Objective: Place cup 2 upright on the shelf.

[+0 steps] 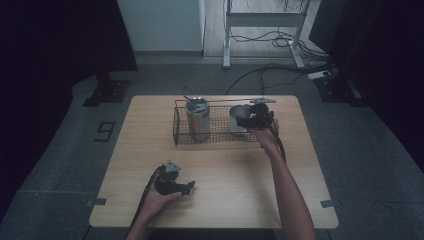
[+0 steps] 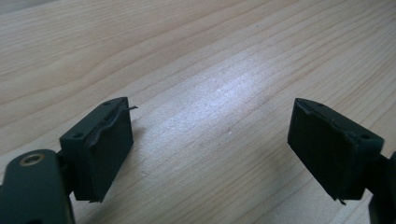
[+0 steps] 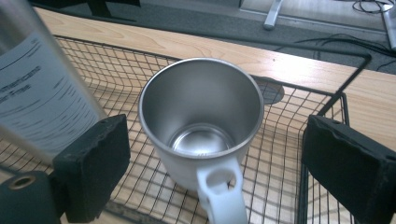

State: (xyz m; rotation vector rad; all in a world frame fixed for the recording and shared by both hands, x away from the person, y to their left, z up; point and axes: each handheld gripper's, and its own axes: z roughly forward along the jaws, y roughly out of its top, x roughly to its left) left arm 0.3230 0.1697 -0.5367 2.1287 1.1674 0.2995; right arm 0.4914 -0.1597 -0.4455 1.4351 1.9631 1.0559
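The right hand-held gripper (image 3: 215,163) hovers with jaws apart around the white-handled steel mug (image 3: 201,126), which stands upright in the wire basket (image 1: 181,135) on the worktop (image 1: 225,175), probably so that it can grasp the handle.

Left gripper (image 1: 191,188) fingers (image 2: 105,149) open, right gripper (image 1: 239,120) likewise.

A tall steel tumbler (image 3: 32,79) with a printed label stands left of the right claw (image 3: 212,154), on a light wooden worktop (image 1: 225,175); cables (image 1: 272,40) beyond.
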